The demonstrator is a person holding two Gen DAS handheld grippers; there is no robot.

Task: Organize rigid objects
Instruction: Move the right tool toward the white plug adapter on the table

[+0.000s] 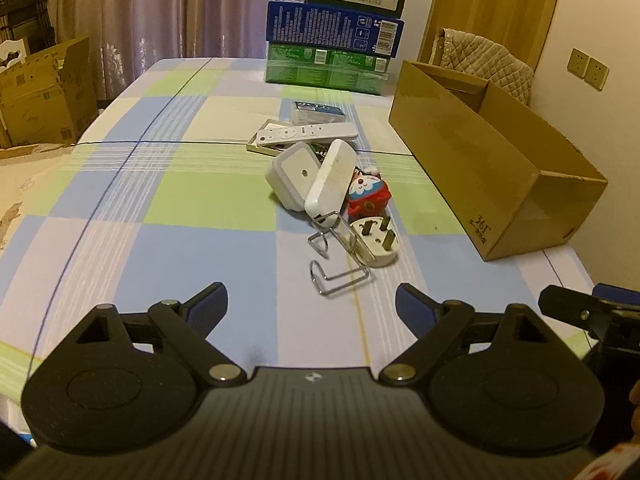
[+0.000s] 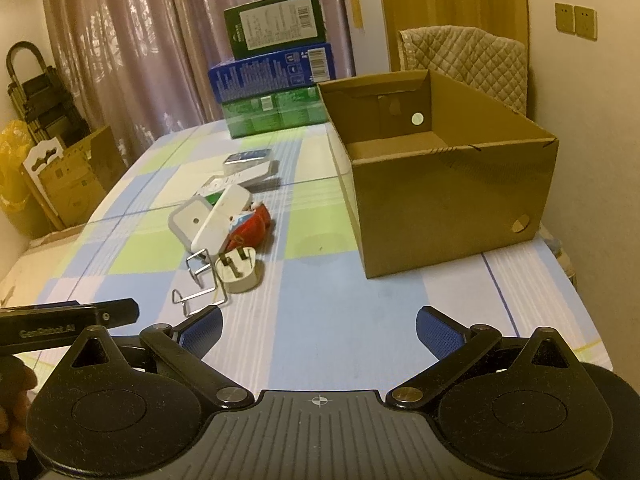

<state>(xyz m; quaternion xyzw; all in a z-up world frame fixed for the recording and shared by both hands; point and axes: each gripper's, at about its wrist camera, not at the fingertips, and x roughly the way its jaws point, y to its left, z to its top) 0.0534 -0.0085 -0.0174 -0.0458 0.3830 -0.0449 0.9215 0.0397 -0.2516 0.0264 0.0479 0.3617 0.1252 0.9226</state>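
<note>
A pile of small objects lies mid-table: a bent wire holder (image 1: 340, 276), a white three-pin plug (image 1: 376, 244), a red cartoon toy (image 1: 366, 196), a white oblong case (image 1: 332, 178), a grey-white square device (image 1: 294, 176) and a white remote (image 1: 306, 134). My left gripper (image 1: 311, 296) is open just short of the wire holder, nothing between its blue pads. My right gripper (image 2: 320, 320) is open over bare tablecloth, with the wire holder (image 2: 200, 284) and plug (image 2: 240, 272) ahead to its left. An open cardboard box (image 2: 452, 200) stands right of the pile.
Stacked green and blue cartons (image 1: 332, 32) stand at the table's far edge. A padded chair back (image 2: 464, 60) rises behind the cardboard box. More cardboard boxes (image 1: 40, 92) sit on the floor at the left. The other gripper's body (image 2: 68, 322) shows beside my right one.
</note>
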